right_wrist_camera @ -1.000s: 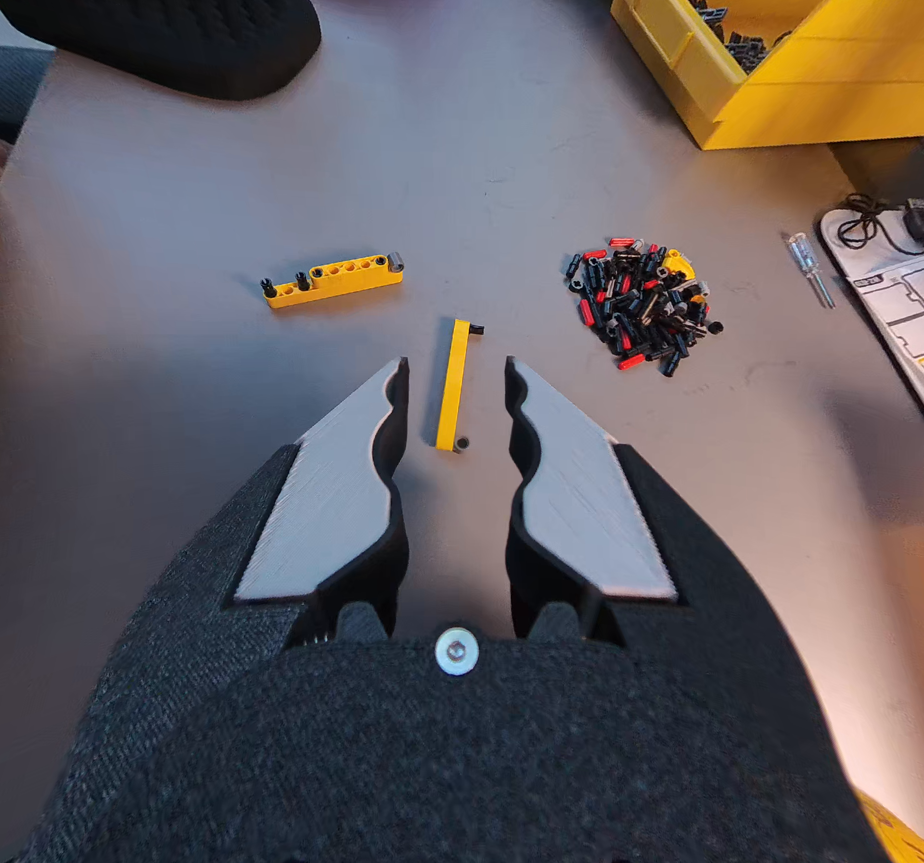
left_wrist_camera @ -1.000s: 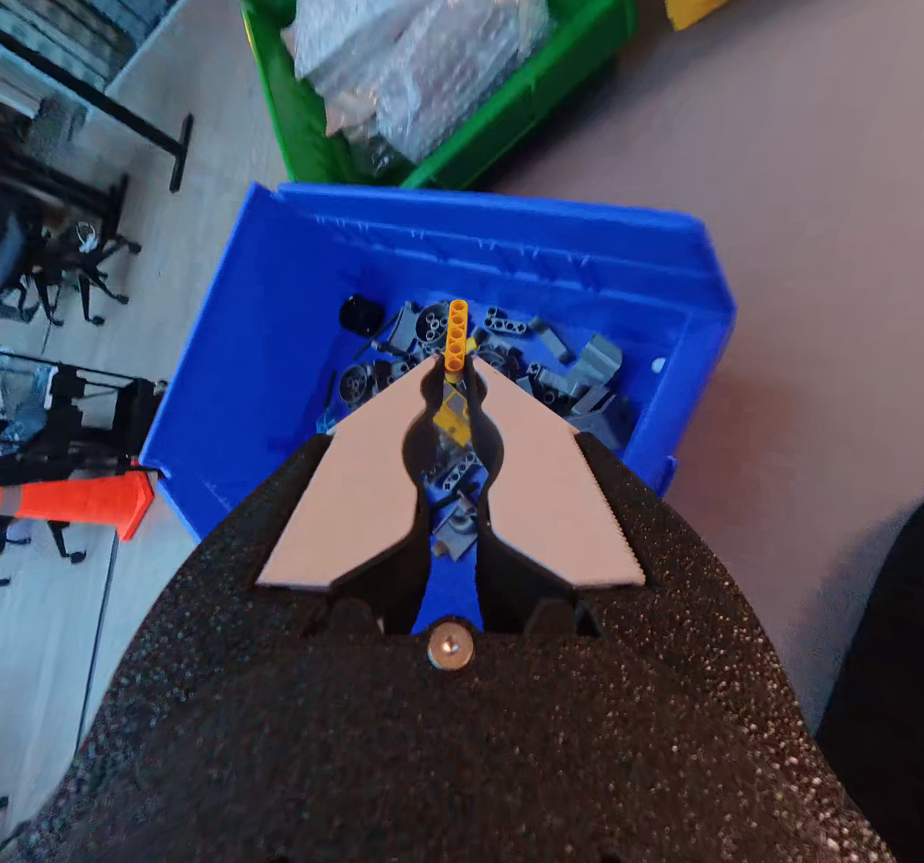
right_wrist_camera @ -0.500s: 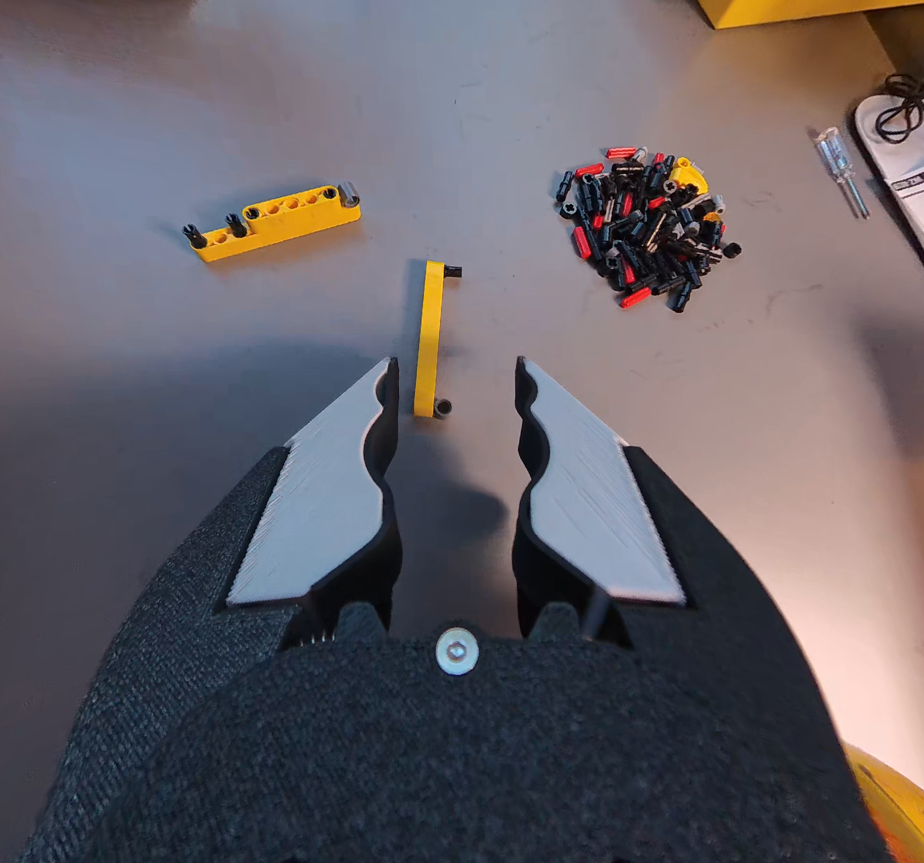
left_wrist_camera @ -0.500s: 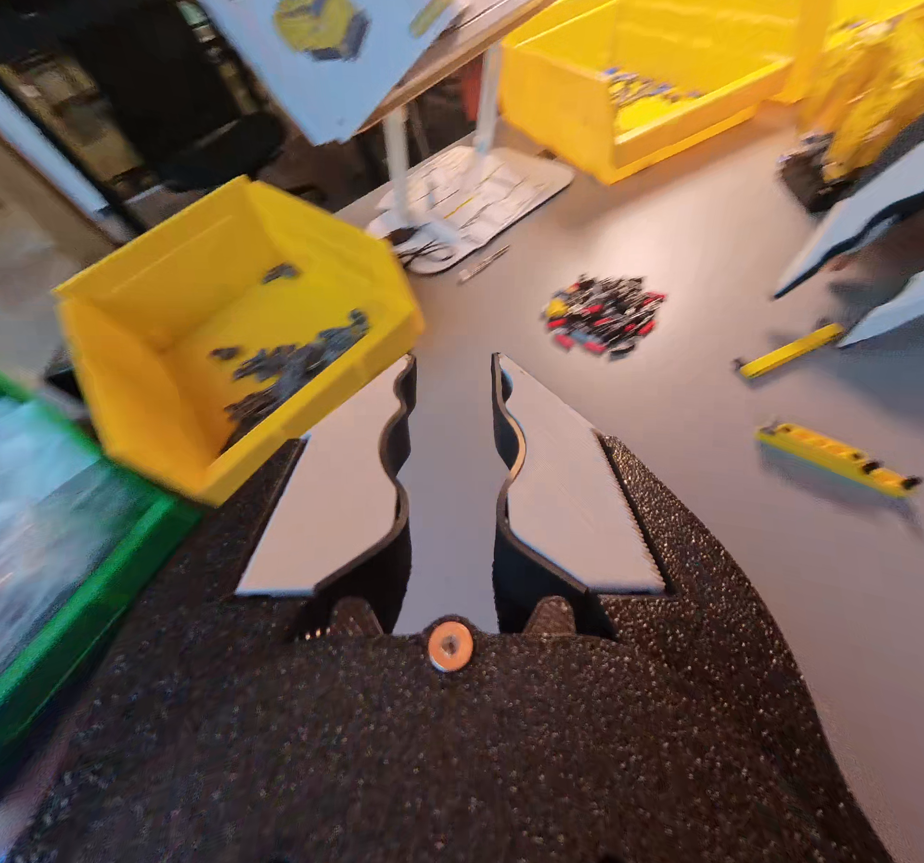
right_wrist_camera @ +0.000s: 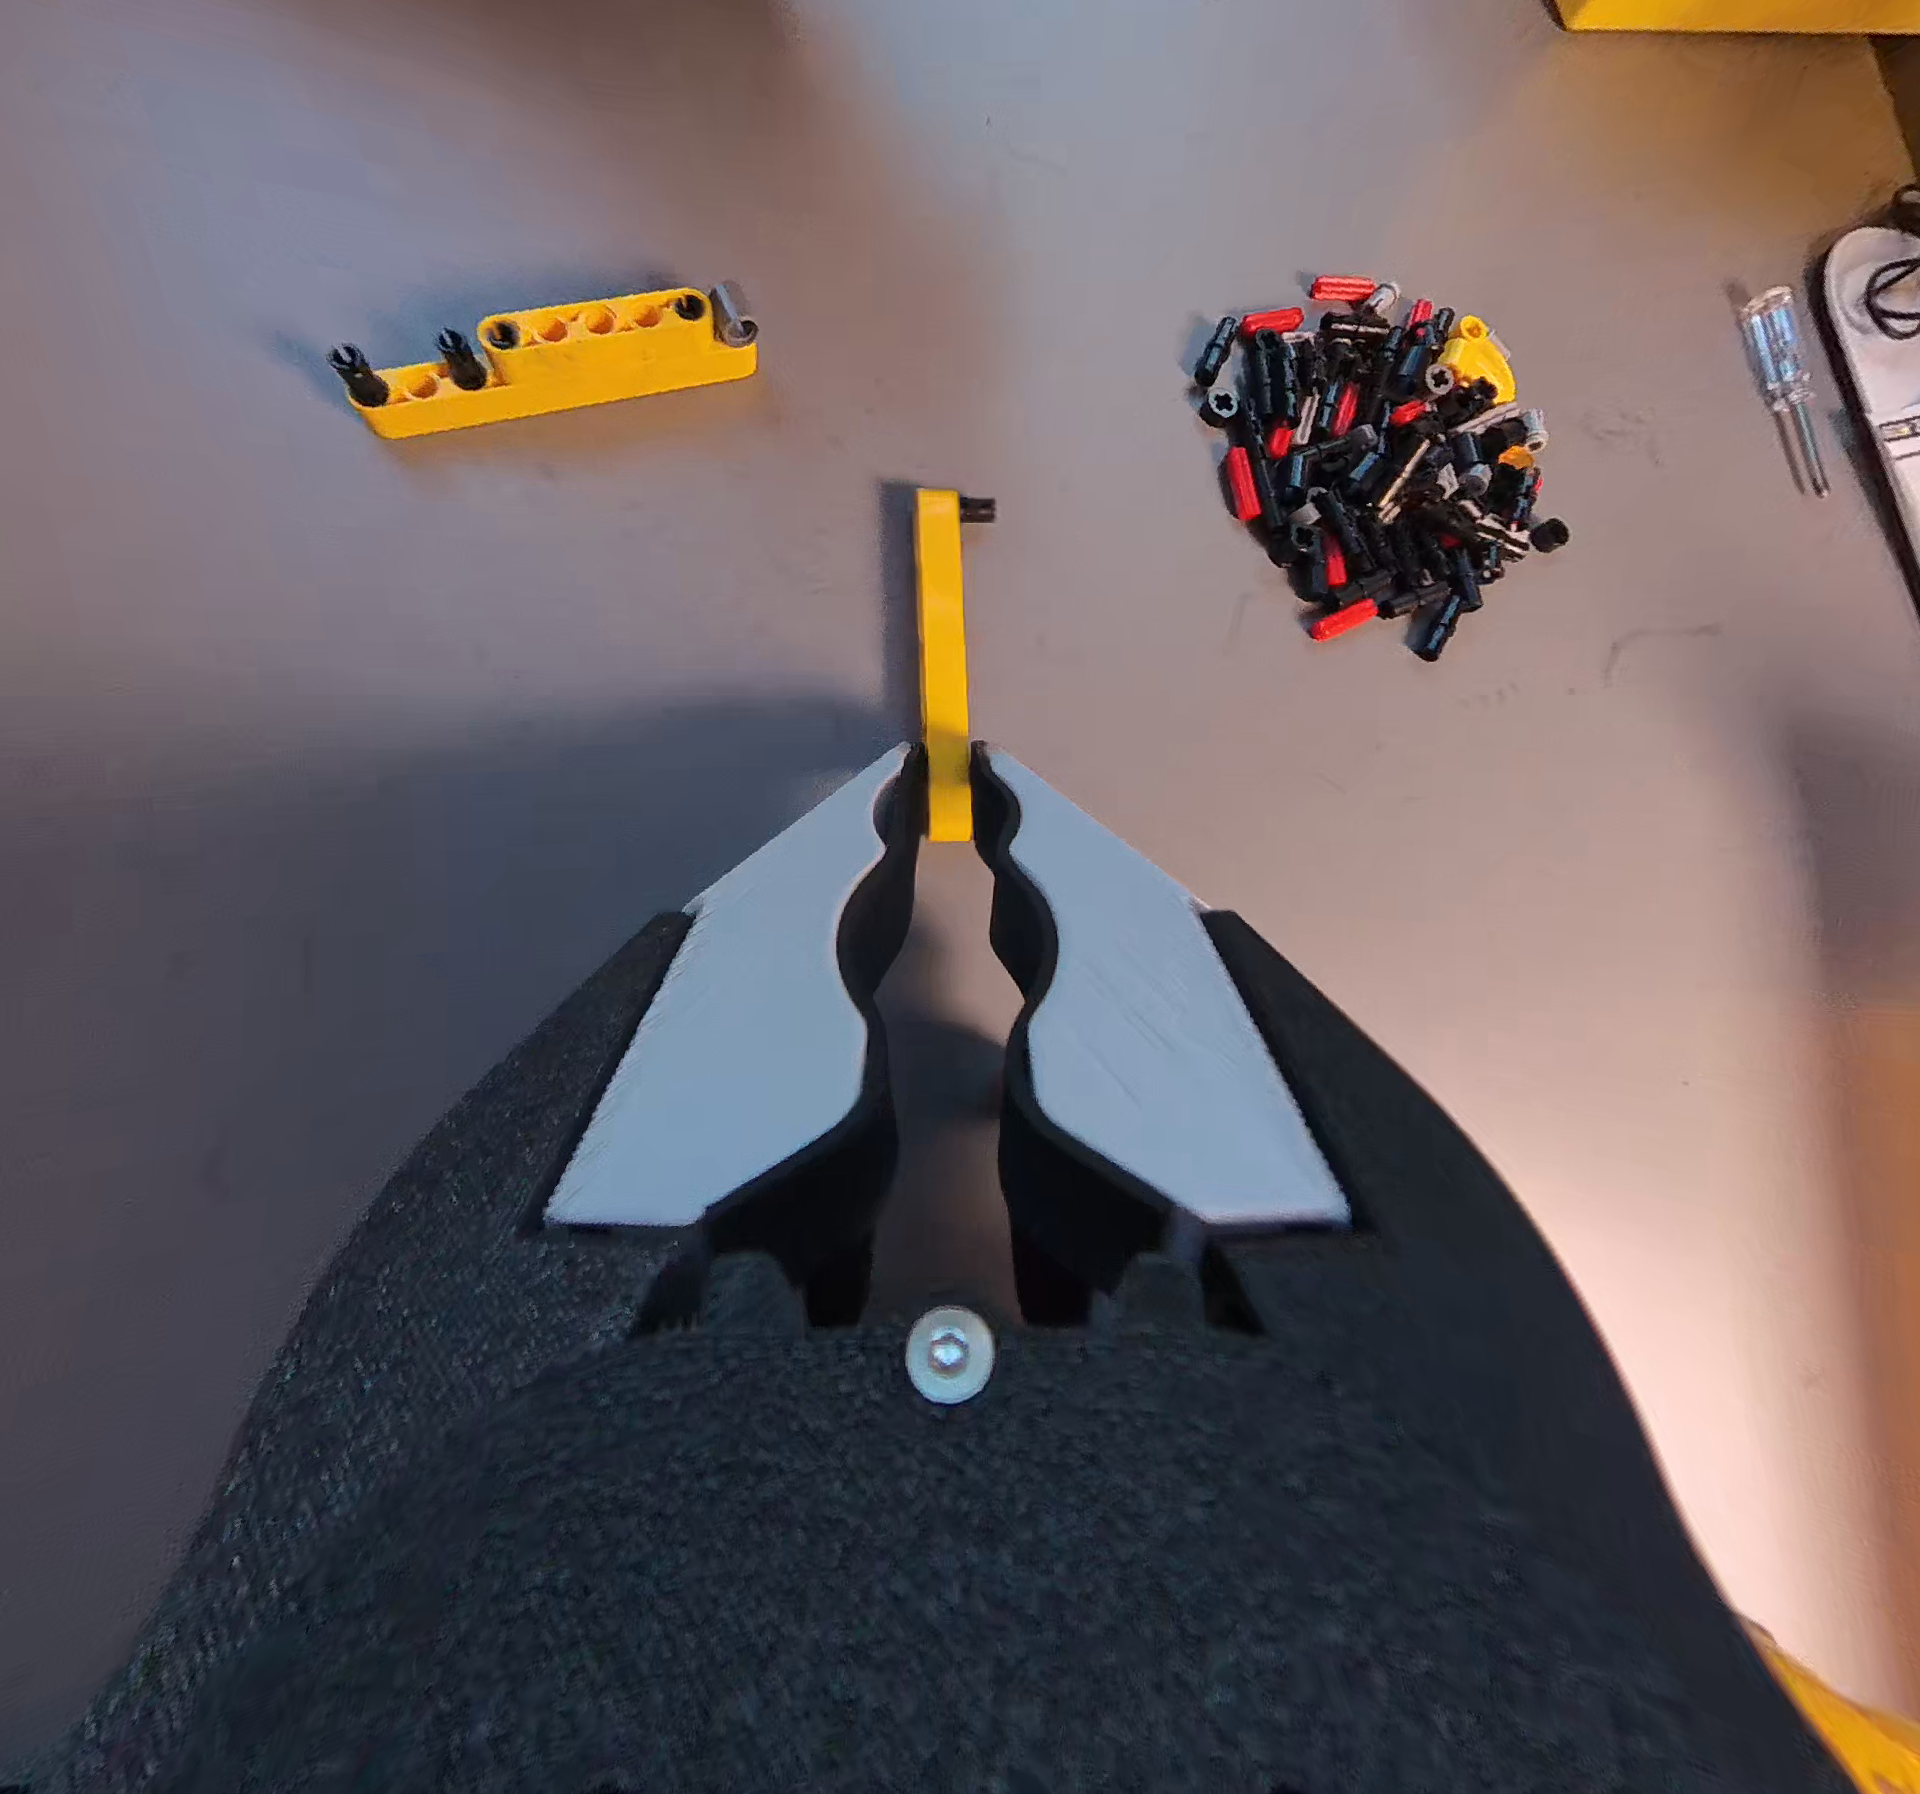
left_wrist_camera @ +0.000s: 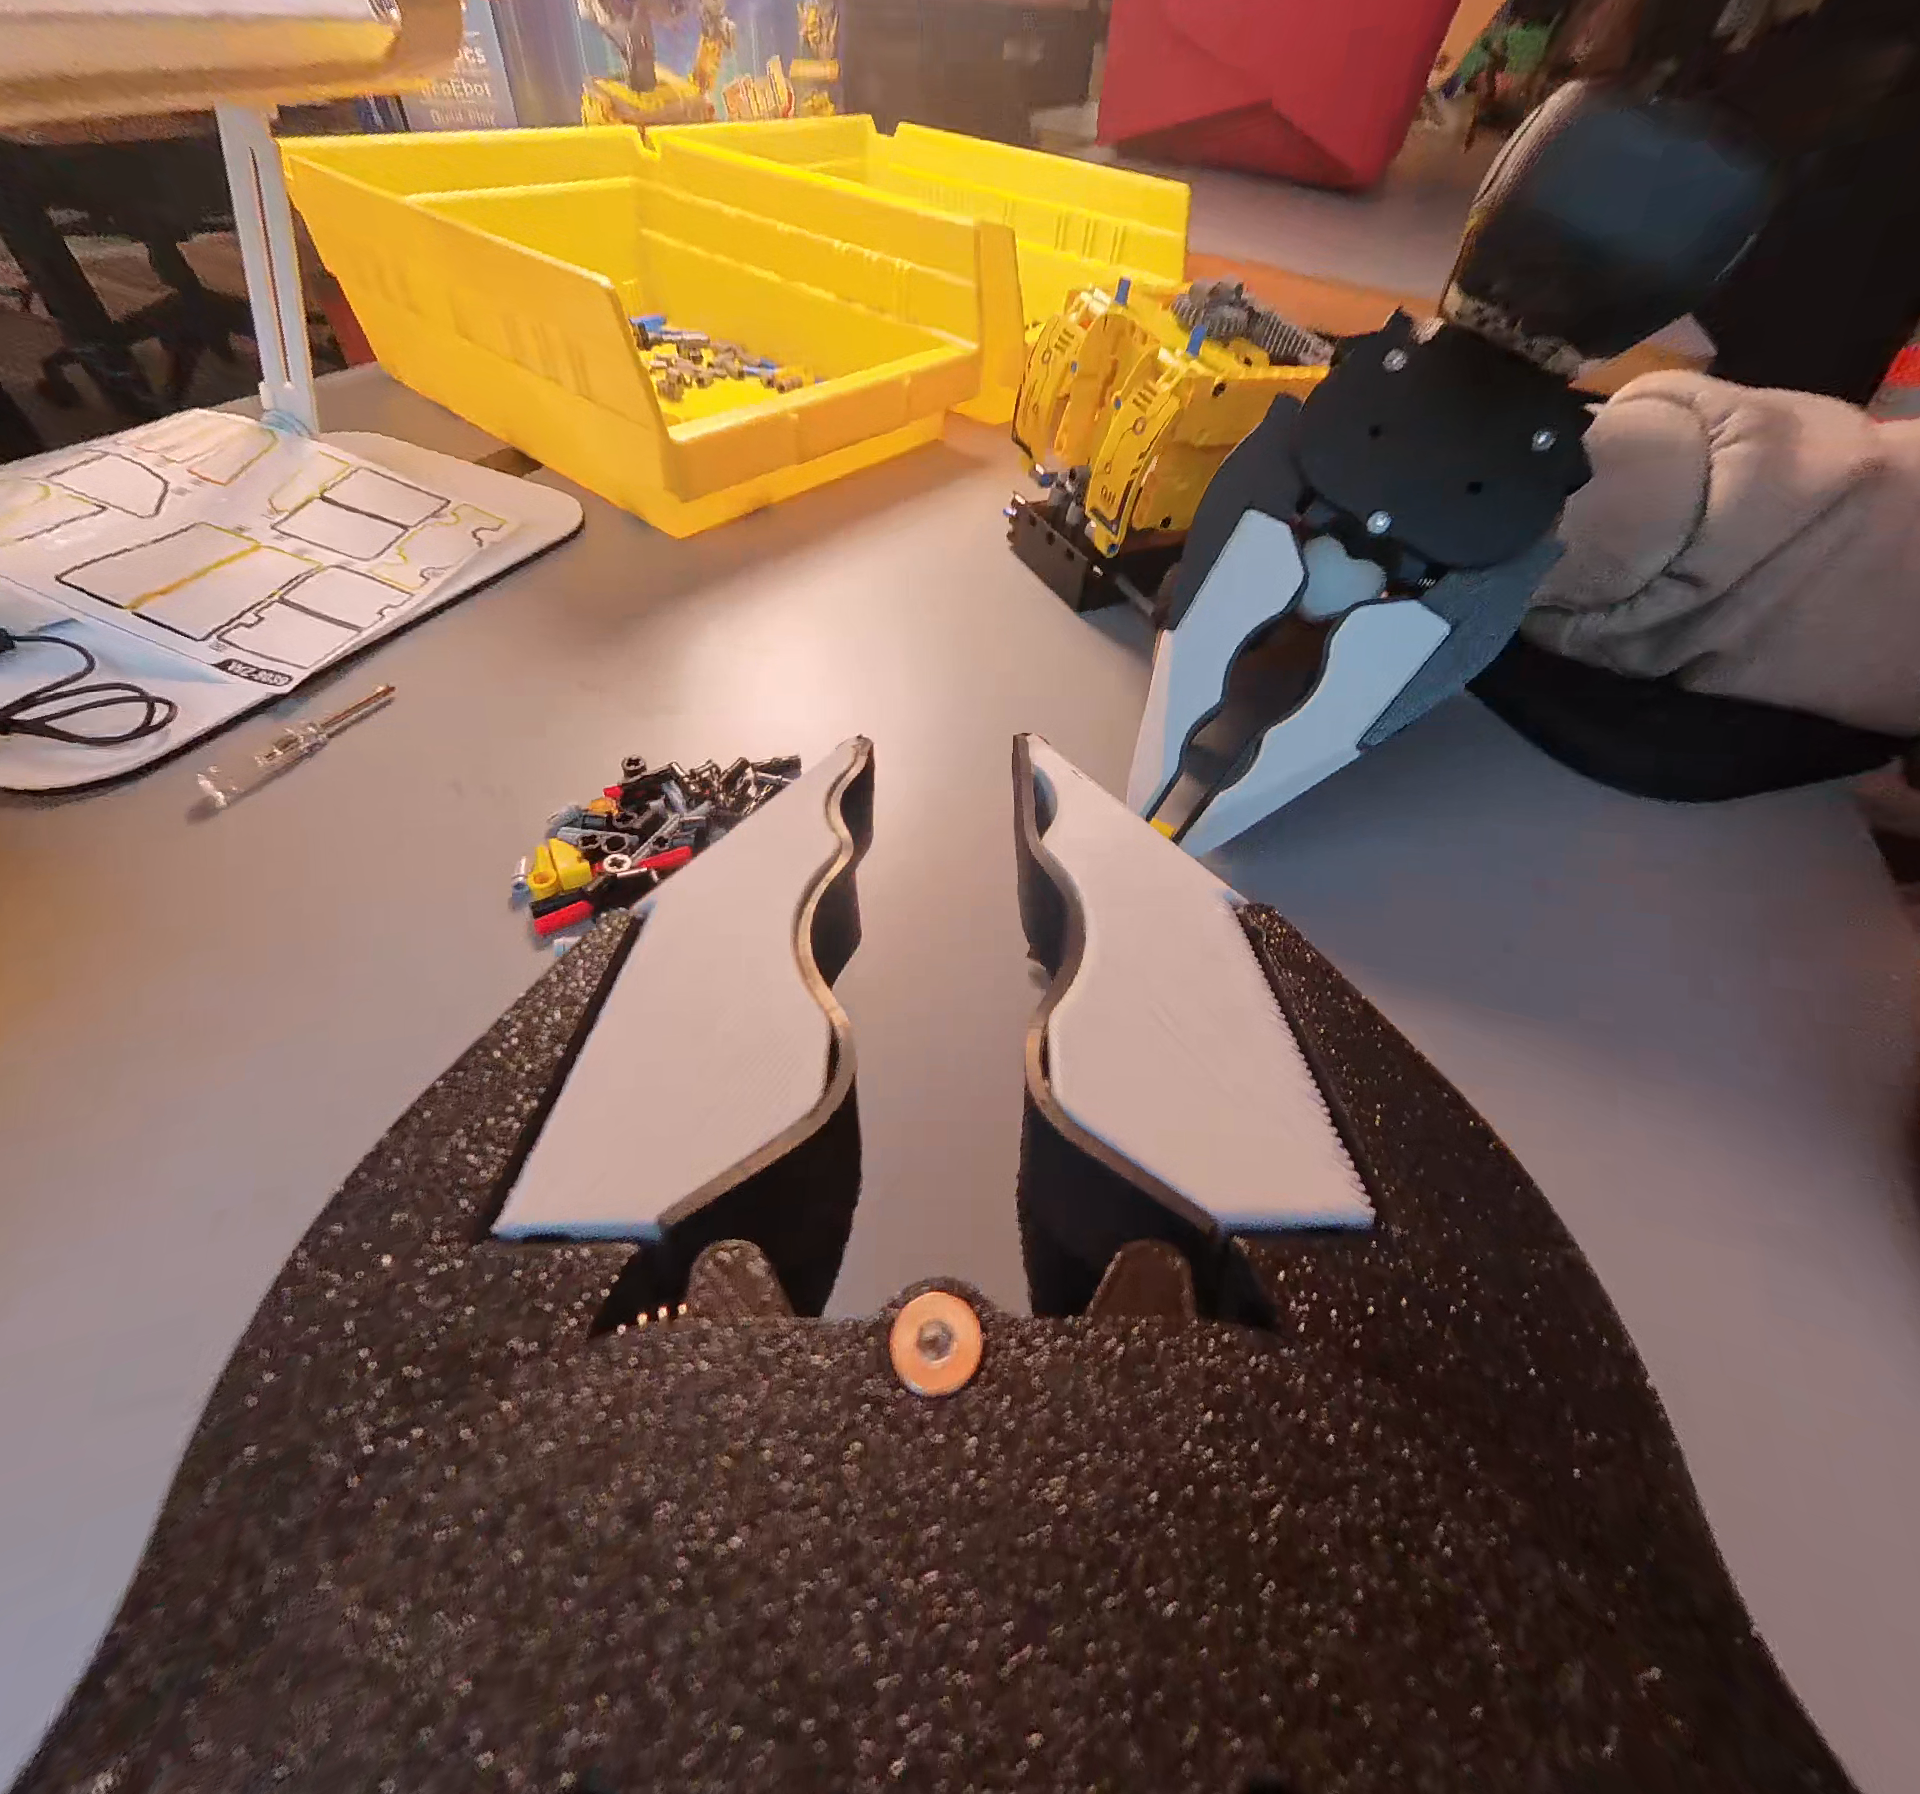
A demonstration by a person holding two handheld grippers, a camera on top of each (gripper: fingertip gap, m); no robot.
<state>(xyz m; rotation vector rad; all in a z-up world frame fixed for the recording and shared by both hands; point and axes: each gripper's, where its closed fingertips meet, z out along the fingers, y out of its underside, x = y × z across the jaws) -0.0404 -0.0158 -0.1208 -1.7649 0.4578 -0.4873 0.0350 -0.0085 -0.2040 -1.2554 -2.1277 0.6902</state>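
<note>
In the right wrist view, my right gripper is shut on the near end of a thin yellow beam. The beam lies on the grey table, points away from me and has a black pin at its far end. The left wrist view shows the same gripper tip-down on the table with a bit of yellow between its tips. My left gripper is open and empty, low over the table. It sits just right of a pile of small black, red and yellow pins.
A wider yellow beam with black pins lies to the left of the held beam, and the pin pile lies to the right. A clear screwdriver, an instruction sheet, yellow bins and a yellow model stand farther off. A person's sleeve is at the right. The gap from one gripper's tips to the other's is roughly 12 cm. About 20 cm separates my left fingertips from the clear screwdriver. It turns up in the right wrist view as well.
My left gripper swung from the blue bin to the table; the orange beam it pinched is gone and it stands open. My right gripper moved forward and closed on the yellow beam.
</note>
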